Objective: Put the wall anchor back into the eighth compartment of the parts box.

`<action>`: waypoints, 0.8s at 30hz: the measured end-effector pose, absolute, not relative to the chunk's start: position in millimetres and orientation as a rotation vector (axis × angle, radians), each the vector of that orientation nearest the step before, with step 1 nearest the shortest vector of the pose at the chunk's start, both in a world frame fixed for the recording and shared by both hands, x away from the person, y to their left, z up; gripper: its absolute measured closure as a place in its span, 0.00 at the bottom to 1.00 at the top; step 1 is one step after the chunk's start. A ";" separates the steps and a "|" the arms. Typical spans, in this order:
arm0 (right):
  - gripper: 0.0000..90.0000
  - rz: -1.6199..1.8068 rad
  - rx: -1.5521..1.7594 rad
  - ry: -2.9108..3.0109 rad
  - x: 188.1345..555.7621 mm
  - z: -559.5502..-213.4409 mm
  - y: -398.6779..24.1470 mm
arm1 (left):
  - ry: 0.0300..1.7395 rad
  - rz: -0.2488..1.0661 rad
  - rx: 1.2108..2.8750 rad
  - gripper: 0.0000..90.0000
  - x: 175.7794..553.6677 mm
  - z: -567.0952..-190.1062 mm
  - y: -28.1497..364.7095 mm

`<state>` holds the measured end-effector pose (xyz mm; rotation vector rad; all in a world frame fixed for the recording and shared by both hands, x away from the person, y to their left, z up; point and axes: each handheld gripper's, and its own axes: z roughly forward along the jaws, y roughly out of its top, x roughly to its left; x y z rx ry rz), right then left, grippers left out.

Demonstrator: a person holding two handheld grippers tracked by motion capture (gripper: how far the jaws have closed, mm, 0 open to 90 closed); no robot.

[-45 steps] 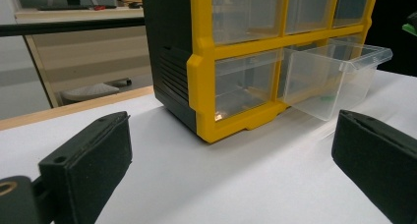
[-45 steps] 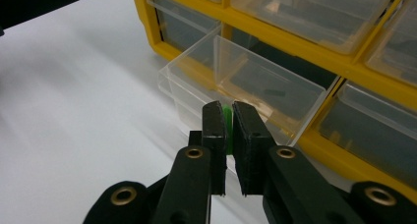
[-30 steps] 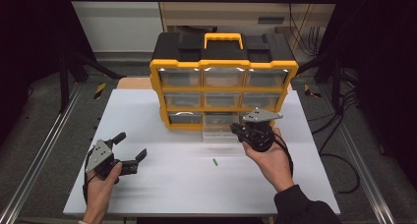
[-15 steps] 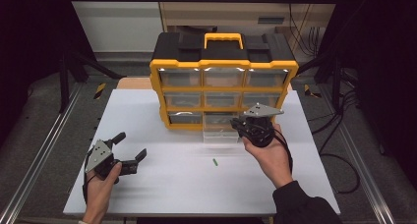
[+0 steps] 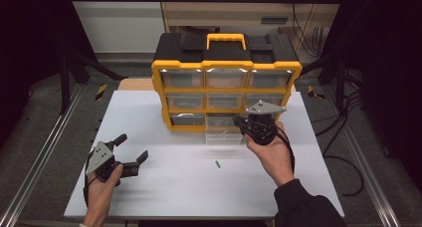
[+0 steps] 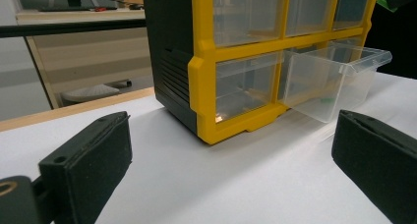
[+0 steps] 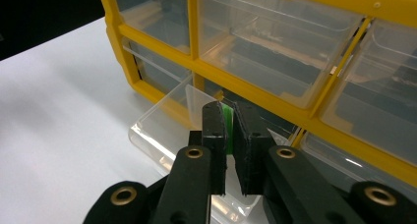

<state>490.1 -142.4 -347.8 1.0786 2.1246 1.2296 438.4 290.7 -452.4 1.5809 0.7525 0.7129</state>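
Lying nearest on the white table [image 5: 149, 112], a green piece [image 5: 217, 164] sat alone. Beyond it the right gripper [image 7: 226, 117] pinched a second green bit [image 7: 227, 117] over the pulled-out clear drawer [image 5: 222, 136] of the yellow cabinet [image 5: 226, 67]. Little had shifted since earlier. The left gripper [image 5: 130, 148] rested spread.

Right gripper [image 5: 247, 122] nearer open drawer [image 5: 222, 136]

Bright, even overhead light whitens the table [image 5: 164, 187] before the yellow organizer [image 5: 226, 67], glinting along its top edge, while dark surroundings flank it.
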 end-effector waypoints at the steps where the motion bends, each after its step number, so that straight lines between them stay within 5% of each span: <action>1: 0.93 1.226 1.076 2.130 491.2 -347.5 -142.4 | 0.752 0.713 1.581 0.01 438.5 -452.4 290.6; 24: 0.93 1.140 1.096 2.179 513.8 -359.1 -127.4 | 0.751 0.715 1.575 0.01 438.4 -451.7 291.5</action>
